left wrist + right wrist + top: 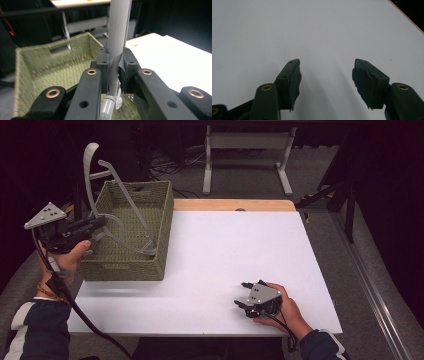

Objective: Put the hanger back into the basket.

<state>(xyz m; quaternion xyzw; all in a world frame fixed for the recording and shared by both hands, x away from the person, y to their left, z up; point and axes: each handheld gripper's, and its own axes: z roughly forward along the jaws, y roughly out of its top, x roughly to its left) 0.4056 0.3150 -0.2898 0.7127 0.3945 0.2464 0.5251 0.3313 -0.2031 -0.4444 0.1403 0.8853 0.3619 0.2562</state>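
A green woven basket (127, 267) stands on the left part of the white table (225, 245). Grey plastic hangers (125, 200) lean in it and stick out above its rim. At the basket's left rim my left gripper (99, 224) is shut on the grey bar of one hanger (90, 165). In the left gripper view the pads (124, 67) clamp that hanger's bar (118, 30), which stands upright over the basket's inside (37, 62); the left gripper (116, 67) is above it. My right gripper (241, 294) rests near the table's front edge, open with nothing between its fingers, and the right gripper (325, 72) faces bare white tabletop.
A wooden strip (235, 205) runs along the table's far edge. Behind it on the floor stands a white metal frame (245, 150) among cables. A dark rail (370, 285) runs along the floor at the right. White surface lies between basket and right hand.
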